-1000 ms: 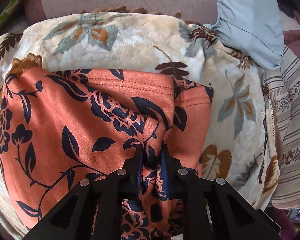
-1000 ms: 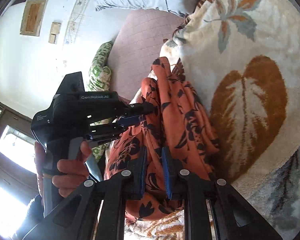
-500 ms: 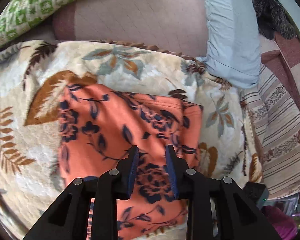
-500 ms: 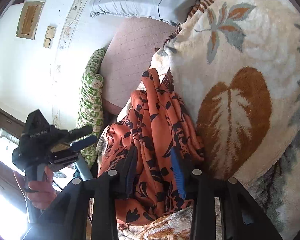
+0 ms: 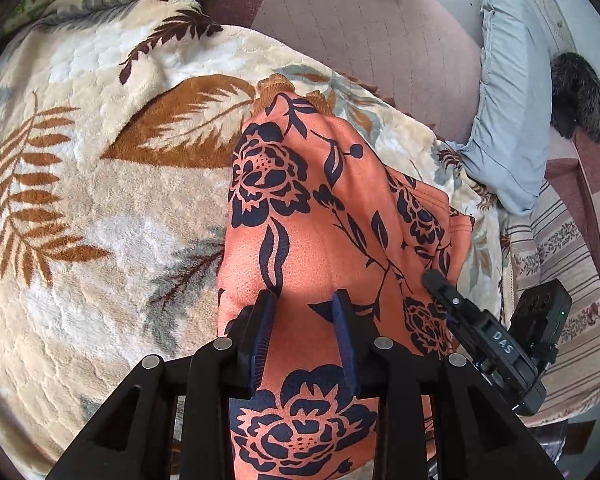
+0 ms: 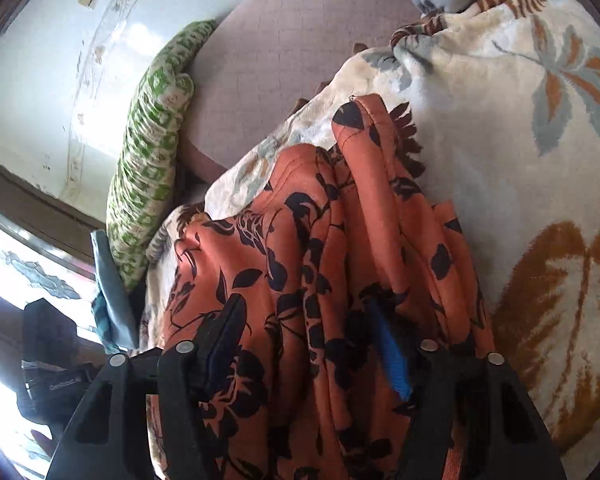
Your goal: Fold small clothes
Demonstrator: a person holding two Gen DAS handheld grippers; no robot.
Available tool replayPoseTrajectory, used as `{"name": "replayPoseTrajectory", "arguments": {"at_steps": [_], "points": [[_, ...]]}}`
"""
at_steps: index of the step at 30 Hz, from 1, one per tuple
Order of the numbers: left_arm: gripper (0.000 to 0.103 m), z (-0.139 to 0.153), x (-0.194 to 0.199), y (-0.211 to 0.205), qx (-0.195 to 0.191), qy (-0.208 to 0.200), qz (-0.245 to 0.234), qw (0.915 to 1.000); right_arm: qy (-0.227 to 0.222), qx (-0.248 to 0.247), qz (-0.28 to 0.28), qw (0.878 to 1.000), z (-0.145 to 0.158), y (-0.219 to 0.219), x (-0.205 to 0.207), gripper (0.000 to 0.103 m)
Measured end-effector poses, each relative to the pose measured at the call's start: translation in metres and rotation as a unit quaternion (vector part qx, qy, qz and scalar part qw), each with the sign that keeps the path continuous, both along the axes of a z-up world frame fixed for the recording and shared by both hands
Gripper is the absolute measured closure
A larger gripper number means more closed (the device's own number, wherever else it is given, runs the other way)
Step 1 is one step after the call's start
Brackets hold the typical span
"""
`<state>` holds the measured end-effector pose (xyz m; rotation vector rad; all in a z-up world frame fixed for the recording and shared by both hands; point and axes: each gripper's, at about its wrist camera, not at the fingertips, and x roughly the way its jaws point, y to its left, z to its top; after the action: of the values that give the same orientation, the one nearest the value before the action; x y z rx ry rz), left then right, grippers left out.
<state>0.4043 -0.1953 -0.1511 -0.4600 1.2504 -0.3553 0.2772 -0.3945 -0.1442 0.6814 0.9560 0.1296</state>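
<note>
Writing: the letters "DAS" in white on the black body of the right claw point(image 5: 496, 344), read in the left wrist view. In the right wrist view, the black body of the other tool at the lower left edge carries a pale printed label that is too blurred to read with certainty.

Containers: cannot tell of any in either view.

Left claw point(image 5: 306, 304): jaws parted with a clear gap. The orange flowered garment point(image 5: 332, 216) lies under and between the blue-lined fingers point(image 5: 263, 328), but the pads do not press on it; nothing is gripped.

Right claw point(image 6: 308, 320): jaws set wide and closing. A bunched fold of the garment point(image 6: 340, 240) runs up between the fingers point(image 6: 392, 356); the pads stand apart from the cloth on both sides, so no grip.

Garment: orange with dark navy roses and leaves, lying on a cream blanket point(image 5: 100, 200) printed with brown and grey leaves. In the left wrist view it lies folded into a long strip running from near to far, right of the blanket's middle, with a stitched hem at its right edge. In the right wrist view its folds are rumpled and stand in ridges.

Surroundings: mauve quilted cushion point(image 5: 380, 40) beyond the blanket; pale blue pillow point(image 5: 508, 120) at the far right; striped cloth point(image 5: 560, 280) at the right; green and white patterned pillow point(image 6: 152, 140) at the far left.
</note>
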Motion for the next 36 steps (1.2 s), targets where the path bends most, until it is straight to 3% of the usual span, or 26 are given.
{"name": "replayPoseTrajectory", "arguments": {"at_steps": [1,4,6,8,13,17,19,23,25,28,31,32,33,34,36], "points": [[0.079,0.004,-0.002,0.0,-0.009,-0.004,0.0,1.0,-0.003,-0.007,0.018,1.0,0.005,0.005,0.002,0.09],[0.085,0.02,-0.011,-0.003,-0.042,-0.024,-0.014,0.9987,-0.04,-0.009,0.025,0.999,0.037,0.005,-0.006,0.091],[0.084,0.028,-0.016,-0.012,-0.007,-0.047,-0.023,0.9986,-0.073,0.003,0.014,0.997,0.061,-0.005,-0.015,0.092],[0.084,0.027,-0.018,-0.021,0.035,-0.058,-0.026,0.9974,-0.08,-0.026,0.008,0.996,0.073,-0.013,-0.017,0.092],[0.082,-0.003,-0.018,-0.034,0.041,-0.034,-0.033,0.998,-0.008,-0.092,-0.003,0.996,0.032,-0.032,-0.013,0.092],[0.082,-0.011,-0.021,-0.048,0.087,-0.053,-0.05,0.9936,0.008,-0.066,-0.017,0.998,0.005,-0.046,-0.018,0.094],[0.082,0.0,-0.029,-0.051,0.1,-0.063,-0.06,0.9912,0.002,-0.033,-0.024,0.999,0.01,-0.053,-0.023,0.084],[0.082,0.023,-0.054,-0.038,0.085,-0.09,-0.055,0.9908,-0.047,0.042,-0.032,0.997,0.039,-0.069,-0.055,0.083],[0.082,0.027,-0.069,-0.029,0.081,-0.094,-0.042,0.9913,-0.061,0.073,-0.015,0.995,0.046,-0.064,-0.072,0.069],[0.081,0.019,-0.087,-0.018,0.063,-0.072,-0.035,0.9948,-0.031,0.089,0.012,0.995,0.039,-0.041,-0.082,0.046],[0.081,0.013,-0.097,-0.013,0.066,-0.062,-0.033,0.9954,0.012,0.097,0.008,0.995,0.013,-0.028,-0.08,0.046],[0.081,0.014,-0.099,-0.014,0.071,-0.059,-0.035,0.9951,0.023,0.114,0.011,0.993,0.004,-0.025,-0.078,0.047],[0.081,0.015,-0.1,-0.015,0.069,-0.055,-0.04,0.9953,0.027,0.119,0.015,0.992,0.001,-0.022,-0.076,0.067],[0.08,0.016,-0.101,-0.017,0.065,-0.052,-0.047,0.9955,0.018,0.114,0.024,0.993,0.006,-0.018,-0.076,0.094],[0.08,0.013,-0.101,-0.019,0.067,-0.047,-0.051,0.9954,-0.017,0.062,0.038,0.997,0.029,-0.008,-0.082,0.093]]}}
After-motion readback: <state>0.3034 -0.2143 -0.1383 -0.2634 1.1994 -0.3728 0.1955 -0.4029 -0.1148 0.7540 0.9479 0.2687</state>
